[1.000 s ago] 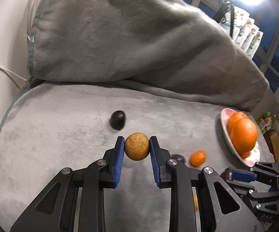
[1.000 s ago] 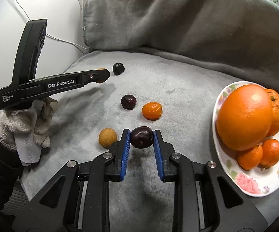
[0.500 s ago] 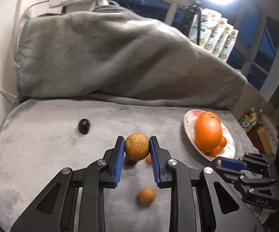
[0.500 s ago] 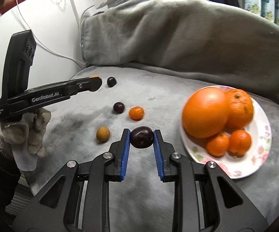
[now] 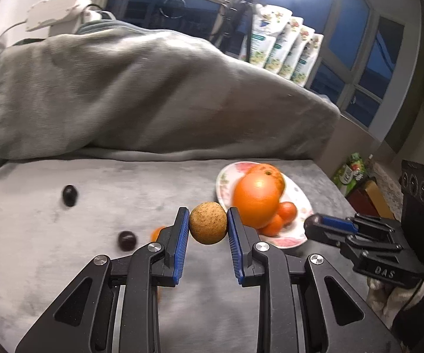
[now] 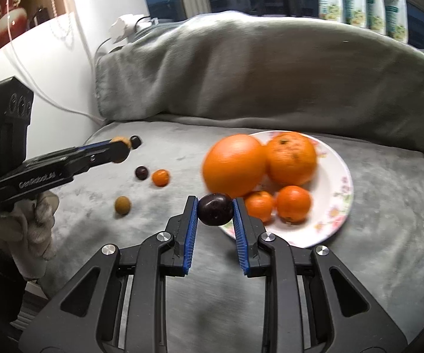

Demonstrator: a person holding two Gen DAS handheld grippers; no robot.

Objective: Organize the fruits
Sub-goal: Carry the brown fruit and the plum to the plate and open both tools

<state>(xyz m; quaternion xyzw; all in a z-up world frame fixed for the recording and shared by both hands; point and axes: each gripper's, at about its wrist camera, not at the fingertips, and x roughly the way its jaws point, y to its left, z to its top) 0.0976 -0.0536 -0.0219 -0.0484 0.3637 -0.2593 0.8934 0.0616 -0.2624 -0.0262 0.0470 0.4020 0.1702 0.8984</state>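
Both grippers have swung toward the plate over the last second, so that it now sits just beyond their tips in each wrist view.

That flowered plate (image 6: 337, 203) rests on the grey blanket (image 6: 373, 264) and holds two large oranges (image 6: 235, 164) at its far side and two small mandarins (image 6: 293, 203) nearer the camera; a third small one may hide behind them, but motion blur leaves that unclear.

The left gripper (image 5: 208, 228) is held level above the blanket, its blue-padded fingers (image 5: 181, 238) closed partway on a tan, speckled round fruit (image 5: 208, 227) pinched at the very tips. From the right wrist view this gripper (image 6: 120, 150) reaches in from the left, gripped by a gloved hand (image 6: 26, 229).

The right gripper (image 6: 215, 209) hovers over the near rim of the plate, its fingers (image 6: 190, 229) likewise narrowed on a dark plum (image 6: 215, 209) held between the pad tips, just in front of the larger orange. In the left wrist view it (image 5: 314, 226) points in from the right toward the plate.

Loose on the blanket, left of the plate, lie a second tan fruit (image 6: 122, 205), a small orange fruit (image 6: 160, 177), a dark plum (image 6: 141, 173) beside it, and another dark fruit (image 5: 70, 195) farther back.
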